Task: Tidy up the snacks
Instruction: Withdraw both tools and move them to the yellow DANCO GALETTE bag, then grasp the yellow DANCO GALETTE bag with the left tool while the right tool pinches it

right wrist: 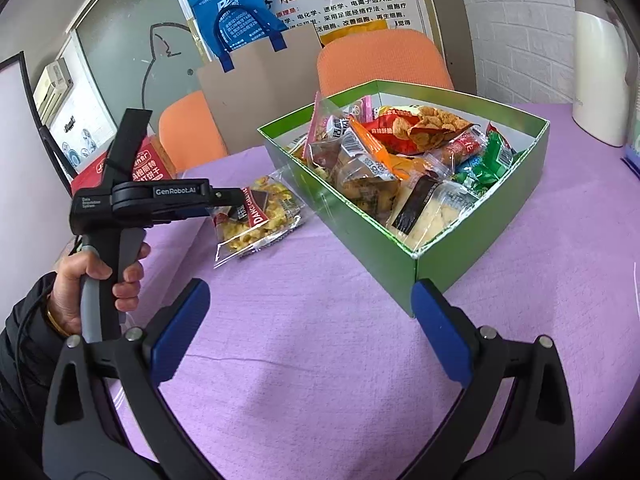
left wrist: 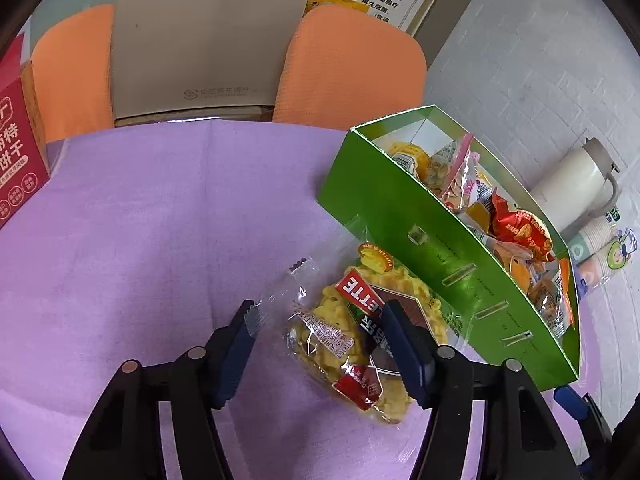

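Observation:
A clear packet of yellow biscuits with a red and brown label (left wrist: 352,340) lies on the purple tablecloth (left wrist: 160,220), just left of the green box (left wrist: 400,216). It also shows in the right wrist view (right wrist: 260,212). My left gripper (left wrist: 320,312) is open, its jaws on either side of the packet, right finger over its label. In the right wrist view the left gripper (right wrist: 228,200) is at the packet. The green box (right wrist: 480,236) holds several snack packets (right wrist: 400,148). My right gripper (right wrist: 312,292) is open and empty over the cloth in front of the box.
A red biscuit carton (left wrist: 20,152) stands at the far left of the table. A white thermos (left wrist: 572,184) and paper cups (left wrist: 600,252) stand right of the box. Two orange chairs (left wrist: 352,68) and a cardboard sheet (left wrist: 200,40) are behind the table.

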Tool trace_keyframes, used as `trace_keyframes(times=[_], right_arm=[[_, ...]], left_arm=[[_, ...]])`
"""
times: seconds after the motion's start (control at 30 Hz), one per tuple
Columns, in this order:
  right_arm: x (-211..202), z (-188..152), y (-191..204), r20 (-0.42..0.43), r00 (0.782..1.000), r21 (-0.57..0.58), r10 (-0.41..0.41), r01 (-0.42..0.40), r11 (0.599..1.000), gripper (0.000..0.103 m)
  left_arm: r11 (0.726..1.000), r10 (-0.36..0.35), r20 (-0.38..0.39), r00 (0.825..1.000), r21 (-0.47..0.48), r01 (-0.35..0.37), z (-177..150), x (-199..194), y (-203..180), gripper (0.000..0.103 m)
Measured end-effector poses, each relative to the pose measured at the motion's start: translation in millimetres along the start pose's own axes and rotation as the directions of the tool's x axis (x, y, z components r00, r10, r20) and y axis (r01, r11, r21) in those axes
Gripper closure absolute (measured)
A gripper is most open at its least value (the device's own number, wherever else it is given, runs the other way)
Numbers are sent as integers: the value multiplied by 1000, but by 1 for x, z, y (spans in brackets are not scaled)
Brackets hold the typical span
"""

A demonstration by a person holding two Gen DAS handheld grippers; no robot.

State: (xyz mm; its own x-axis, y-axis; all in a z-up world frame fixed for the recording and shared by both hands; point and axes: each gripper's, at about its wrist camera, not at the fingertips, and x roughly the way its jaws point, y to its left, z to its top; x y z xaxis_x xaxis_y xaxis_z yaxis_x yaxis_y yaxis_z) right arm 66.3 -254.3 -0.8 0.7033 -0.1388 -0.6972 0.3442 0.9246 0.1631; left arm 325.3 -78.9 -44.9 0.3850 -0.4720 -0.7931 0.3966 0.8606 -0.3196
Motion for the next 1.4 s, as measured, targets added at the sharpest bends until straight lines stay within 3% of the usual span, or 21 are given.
trace_keyframes(times=[0.07,0.13,0.2,0.43,0.63,0.77,0.83,1.07,1.27,1.4], right_arm=[[0,0,1,-3,1000,2,10,-10,1000,3],[-1,-1,2,-5,1000,2,20,-20,1000,3],[-4,-3,5,-10,1000,-12,23,-23,1000,3],[-14,-23,11,-52,998,-28,48,-49,998,3],[-28,-44,24,-91,992,-37,89,-93,995,3],[-38,-57,35,-108,986,-32,126,-130,991,3],[-41,-61,38,-116,984,-25,139,-143,989,3],[-33,-72,44,-171,970,-4,175,-178,984,18],[-32,-68,34,-161,975,2,155,-156,988,20],[-34,-66,27,-151,978,23,142,-140,990,20]], left_arm=[[1000,6,20,1000,-5,-6,-4,-7,0,60],[999,-30,12,999,-29,31,-10,-13,2,69],[999,-18,-1,1000,-27,18,-20,-19,-3,75],[1000,-11,-2,1000,11,11,-87,-60,-29,74],[998,-36,-32,999,58,38,-139,-98,-41,64],[999,-1,19,1000,33,0,-132,-119,-30,57],[999,-35,27,999,30,34,-124,-121,-27,52],[991,-100,-73,992,78,105,-127,-89,-43,51],[981,-150,-131,980,104,164,-156,-99,-54,51],[977,-104,-91,990,177,118,-166,-122,-65,51]])
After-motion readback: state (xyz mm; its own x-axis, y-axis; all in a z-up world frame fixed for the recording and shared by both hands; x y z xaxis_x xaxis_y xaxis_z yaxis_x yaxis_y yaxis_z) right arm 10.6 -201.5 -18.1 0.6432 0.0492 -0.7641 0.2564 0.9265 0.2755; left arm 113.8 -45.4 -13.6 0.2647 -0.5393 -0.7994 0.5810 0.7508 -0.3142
